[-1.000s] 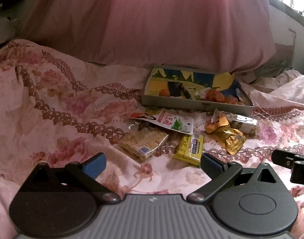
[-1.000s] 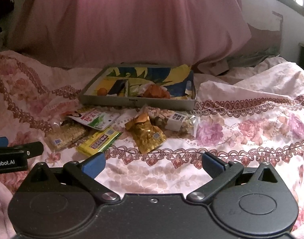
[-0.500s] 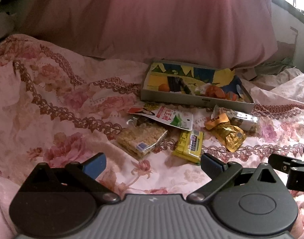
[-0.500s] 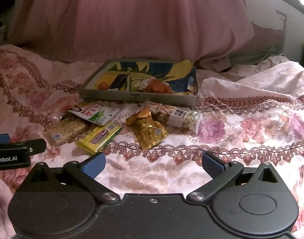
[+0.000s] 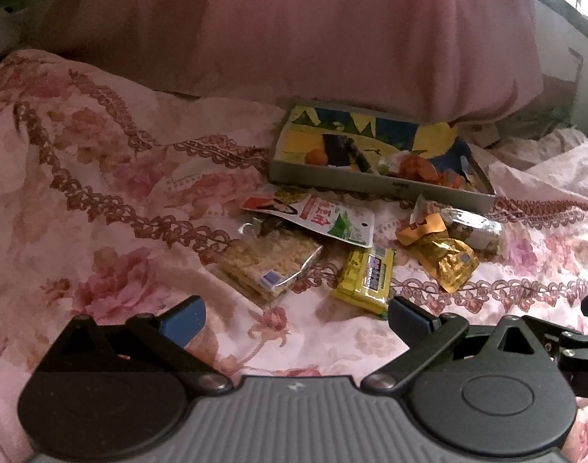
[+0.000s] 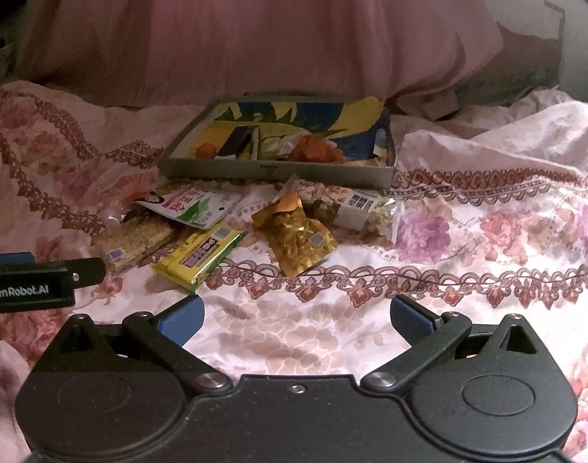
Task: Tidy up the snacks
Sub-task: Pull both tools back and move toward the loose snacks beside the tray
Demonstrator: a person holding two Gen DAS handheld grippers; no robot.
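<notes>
I am holding my left gripper (image 5: 295, 322) and right gripper (image 6: 297, 318) low over the bed (image 6: 486, 239), both spread apart and gripping nothing. Five loose snacks are lying in a cluster near the one tray (image 6: 274, 171): one cereal bar (image 5: 268, 260), one white pouch (image 5: 324, 220), one yellow pack (image 5: 365, 279), one gold packet (image 5: 446, 262), one clear nut bag (image 6: 355, 208). The tray is holding more; I cannot count those.
</notes>
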